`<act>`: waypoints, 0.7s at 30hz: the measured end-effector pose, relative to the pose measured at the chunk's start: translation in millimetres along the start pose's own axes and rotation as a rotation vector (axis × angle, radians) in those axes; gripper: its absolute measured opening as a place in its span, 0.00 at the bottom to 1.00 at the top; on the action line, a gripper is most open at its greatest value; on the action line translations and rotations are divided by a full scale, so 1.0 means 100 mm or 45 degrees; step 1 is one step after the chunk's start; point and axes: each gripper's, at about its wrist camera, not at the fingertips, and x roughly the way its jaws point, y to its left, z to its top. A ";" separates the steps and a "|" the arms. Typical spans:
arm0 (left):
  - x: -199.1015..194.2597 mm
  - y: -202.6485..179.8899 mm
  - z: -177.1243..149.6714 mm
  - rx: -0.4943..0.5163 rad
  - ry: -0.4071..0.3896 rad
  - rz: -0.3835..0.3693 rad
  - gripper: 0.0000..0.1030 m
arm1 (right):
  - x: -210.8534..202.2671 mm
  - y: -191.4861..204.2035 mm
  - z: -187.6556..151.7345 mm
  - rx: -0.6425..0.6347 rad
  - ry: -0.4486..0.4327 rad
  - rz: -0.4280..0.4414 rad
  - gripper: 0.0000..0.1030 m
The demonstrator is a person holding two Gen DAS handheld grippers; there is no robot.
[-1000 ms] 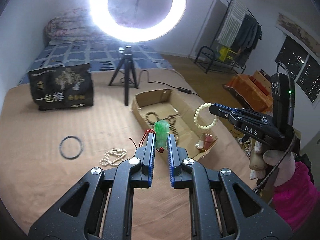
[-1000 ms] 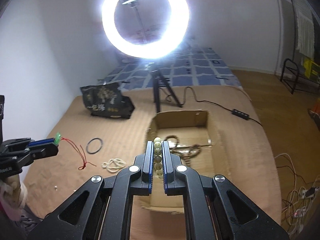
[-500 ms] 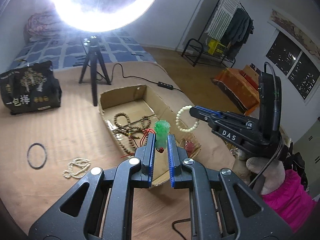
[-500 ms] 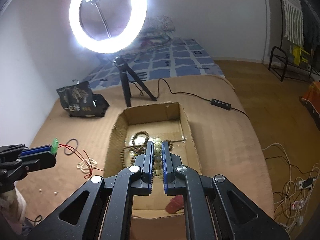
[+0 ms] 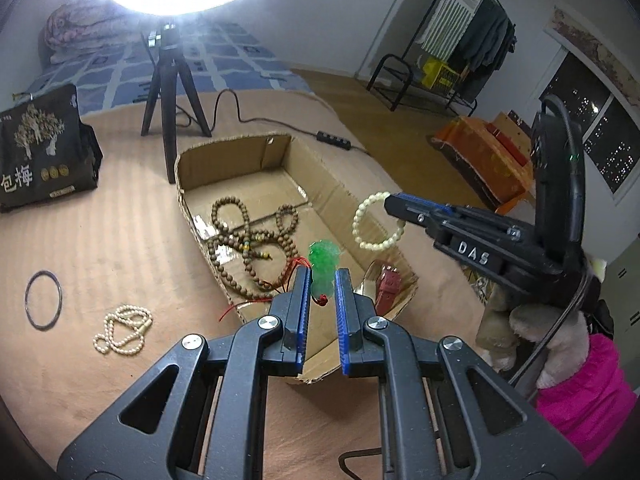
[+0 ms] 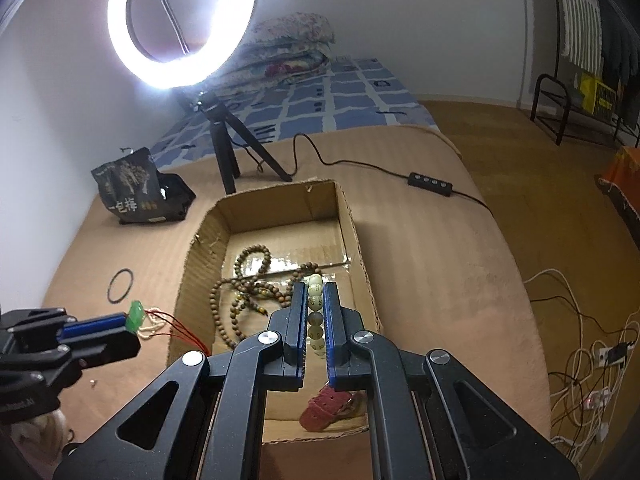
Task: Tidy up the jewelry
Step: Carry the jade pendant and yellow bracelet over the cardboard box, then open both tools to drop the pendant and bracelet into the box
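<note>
Left gripper (image 5: pixel 323 280) jaws clamped on green jade pendant (image 5: pixel 322 266) with red cord, right gripper (image 6: pixel 316 304) jaws clamped on pale bead bracelet (image 6: pixel 315 312), both held over cardboard box (image 6: pixel 352 216) holding brown prayer beads (image 5: pixel 248 236), on the bed

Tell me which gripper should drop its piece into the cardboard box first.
Right, probably. The right gripper holds the pale bead bracelet over the cardboard box, while the left gripper and its green pendant appear outside the box wall.
</note>
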 end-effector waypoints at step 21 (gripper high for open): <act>0.31 0.07 -0.18 -0.008 0.120 0.057 0.10 | 0.19 -0.03 -0.08 0.018 0.088 -0.014 0.06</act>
